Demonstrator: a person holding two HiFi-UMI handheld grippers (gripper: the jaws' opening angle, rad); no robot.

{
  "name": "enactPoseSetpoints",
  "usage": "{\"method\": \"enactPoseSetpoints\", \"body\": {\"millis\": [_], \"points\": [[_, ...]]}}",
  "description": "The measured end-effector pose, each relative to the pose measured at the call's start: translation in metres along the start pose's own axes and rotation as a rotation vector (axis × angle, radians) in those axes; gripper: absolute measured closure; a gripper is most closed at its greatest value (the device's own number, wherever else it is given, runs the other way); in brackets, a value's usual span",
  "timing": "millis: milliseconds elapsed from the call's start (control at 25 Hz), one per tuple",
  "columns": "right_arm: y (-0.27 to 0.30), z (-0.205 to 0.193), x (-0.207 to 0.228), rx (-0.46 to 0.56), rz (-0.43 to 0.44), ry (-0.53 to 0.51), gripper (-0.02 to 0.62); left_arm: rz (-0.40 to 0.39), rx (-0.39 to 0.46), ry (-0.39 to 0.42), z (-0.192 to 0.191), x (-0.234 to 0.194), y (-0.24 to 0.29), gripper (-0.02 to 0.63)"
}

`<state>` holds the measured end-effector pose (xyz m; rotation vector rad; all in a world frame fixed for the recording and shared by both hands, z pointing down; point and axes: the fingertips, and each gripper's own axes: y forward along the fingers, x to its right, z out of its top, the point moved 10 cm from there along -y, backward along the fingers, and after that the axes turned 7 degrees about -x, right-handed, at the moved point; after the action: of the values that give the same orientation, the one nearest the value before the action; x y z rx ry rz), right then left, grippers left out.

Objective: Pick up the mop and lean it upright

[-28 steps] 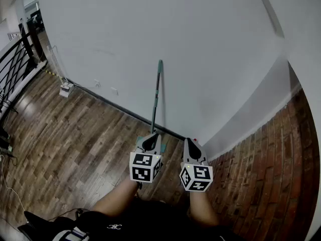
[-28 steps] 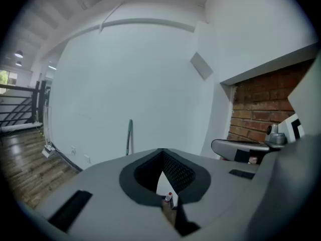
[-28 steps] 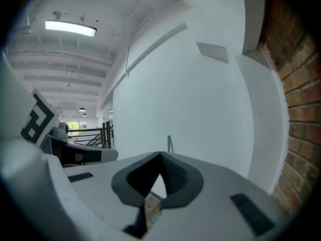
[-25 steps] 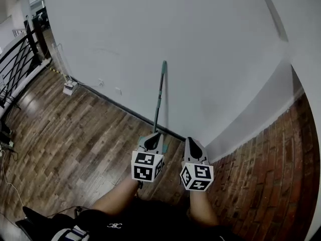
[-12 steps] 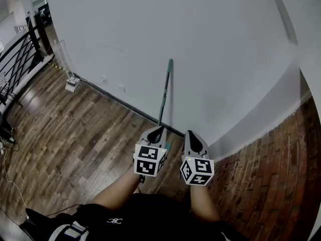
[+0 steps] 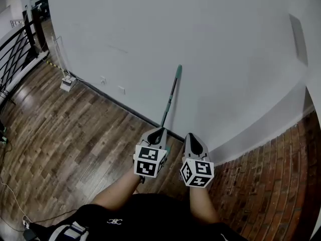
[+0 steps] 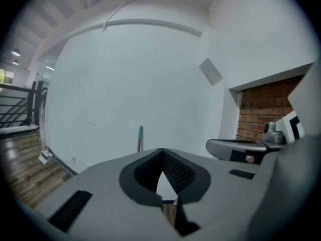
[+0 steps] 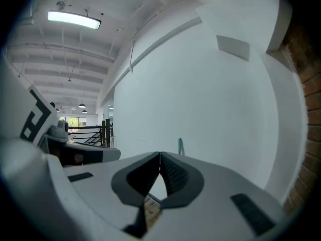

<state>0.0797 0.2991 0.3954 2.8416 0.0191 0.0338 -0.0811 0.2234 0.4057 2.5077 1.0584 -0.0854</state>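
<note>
The mop (image 6: 170, 98) leans upright against the white wall, its teal-tipped handle reaching up the wall and its lower end hidden behind my left gripper (image 6: 156, 132). The handle top also shows in the left gripper view as the mop (image 7: 140, 138) and in the right gripper view as the mop (image 8: 180, 146). My left gripper (image 7: 161, 152) is shut with nothing between its jaws, a short way back from the mop. My right gripper (image 6: 192, 137) hangs beside it, also shut and empty; its tips (image 8: 160, 155) meet in its own view.
Dark wood floor (image 6: 65, 129) spreads to the left. A brick wall (image 6: 271, 179) stands at the right. A black railing (image 6: 12, 59) runs at the far left, and a small white box (image 6: 65, 83) with a cable sits at the wall's foot.
The head view has shifted, so the mop now appears further right and higher. Both grippers have stayed shut and side by side, drawn slightly back from the mop.
</note>
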Motion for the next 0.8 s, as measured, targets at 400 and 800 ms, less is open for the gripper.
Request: {"method": "enactPoseSetpoints", "body": {"millis": [400, 800], "points": [[0.034, -0.006, -0.043, -0.03, -0.09, 0.014, 0.581, -0.043, -0.031, -0.054, -0.012, -0.071, -0.003, 0.612], [0.09, -0.002, -0.024, -0.003, -0.12, 0.067, 0.581, -0.025, -0.074, -0.048, -0.005, -0.098, 0.038, 0.612]]}}
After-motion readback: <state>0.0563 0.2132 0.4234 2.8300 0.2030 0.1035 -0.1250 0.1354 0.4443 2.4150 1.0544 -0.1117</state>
